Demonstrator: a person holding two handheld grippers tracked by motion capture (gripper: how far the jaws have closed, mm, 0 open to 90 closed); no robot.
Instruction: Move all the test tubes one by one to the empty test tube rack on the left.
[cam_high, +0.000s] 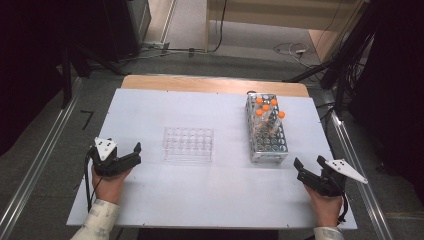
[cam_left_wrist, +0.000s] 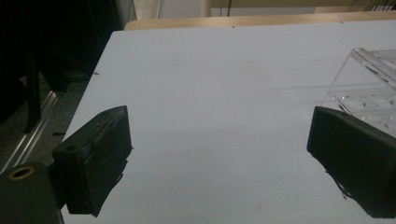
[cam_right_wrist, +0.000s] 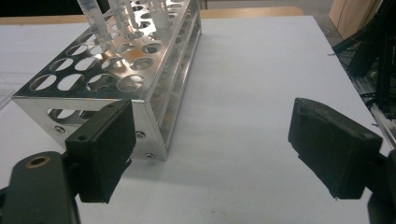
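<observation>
High view shows both grippers resting with jaws wide and empty: the right gripper (cam_high: 311, 169) near the metal rack (cam_high: 268, 145) of orange-capped tubes (cam_high: 266, 108), the left gripper (cam_high: 131, 152) beside the clear rack (cam_high: 188, 144). Approach one tube from above, squarely, avoiding its neighbours.

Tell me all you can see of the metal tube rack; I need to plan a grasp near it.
The metal tube rack is a shiny, long box of perforated plates, its top full of round holes. It stands flat on the white table's right half, lengthwise away from the person. Clear orange-capped tubes fill its far end; the near holes are empty. Neither gripper touches it.
</observation>
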